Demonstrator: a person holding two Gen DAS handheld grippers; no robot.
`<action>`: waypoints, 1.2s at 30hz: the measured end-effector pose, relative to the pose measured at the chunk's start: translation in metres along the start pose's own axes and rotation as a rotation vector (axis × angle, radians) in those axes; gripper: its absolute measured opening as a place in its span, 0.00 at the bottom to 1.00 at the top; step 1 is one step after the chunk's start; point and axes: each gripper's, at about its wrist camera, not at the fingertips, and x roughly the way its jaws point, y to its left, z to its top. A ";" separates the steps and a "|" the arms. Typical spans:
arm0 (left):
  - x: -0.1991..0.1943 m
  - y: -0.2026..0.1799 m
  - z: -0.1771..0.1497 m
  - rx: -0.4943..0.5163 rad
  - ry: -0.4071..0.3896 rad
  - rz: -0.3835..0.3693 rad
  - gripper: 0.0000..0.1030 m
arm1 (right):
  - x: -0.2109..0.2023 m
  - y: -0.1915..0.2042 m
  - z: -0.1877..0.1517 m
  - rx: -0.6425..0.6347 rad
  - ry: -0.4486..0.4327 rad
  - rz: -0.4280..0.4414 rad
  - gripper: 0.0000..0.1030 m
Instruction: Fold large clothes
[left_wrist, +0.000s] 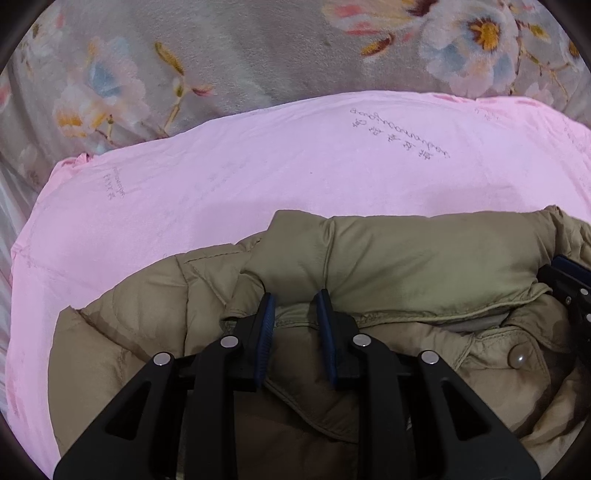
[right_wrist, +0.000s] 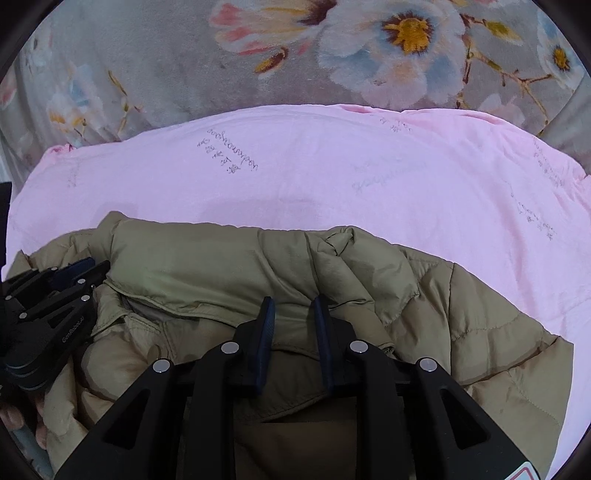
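One grey floral blanket (left_wrist: 258, 48) fills the far part of both views, its pale flowers running off every edge. On it lies one pink sheet (left_wrist: 229, 184), printed with faint lines of script, its far edge a long curve against the blanket and its left corner bunched into a small ruffle. A broad strip of the sheet lies bare beyond the garment, and more bare pink shows to the left in the left wrist view and to the right in the right wrist view. One tan quilted jacket (left_wrist: 424, 254) lies on the near part of the sheet, its puffy collar band towards the far side and its quilted shoulders spreading to either side; its outer edges stop short of the sheet's borders on all the sides that show. Two grippers are at the collar. The left gripper (left_wrist: 295, 301) has its jaws narrow, closed on a ridge of jacket fabric just below the collar band at the left end. The right gripper (right_wrist: 293, 306) likewise stands narrow, pinching a fold at the collar's right end, where the cloth is gathered into wrinkles. Each gripper appears at the edge of the other's view, near but apart across the neck opening. One pale round snap button (left_wrist: 519, 357) sits on the placket near the neck. A person's fingertips (right_wrist: 13, 419) show at the lower left corner of the right wrist view.
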 end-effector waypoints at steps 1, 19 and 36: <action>-0.008 0.006 -0.003 -0.021 -0.002 -0.007 0.24 | -0.010 -0.006 -0.004 0.037 -0.007 0.010 0.19; -0.258 0.177 -0.280 -0.346 0.088 -0.230 0.80 | -0.317 -0.118 -0.304 0.236 0.078 0.139 0.70; -0.295 0.152 -0.337 -0.416 0.063 -0.388 0.10 | -0.331 -0.085 -0.369 0.342 0.000 0.353 0.13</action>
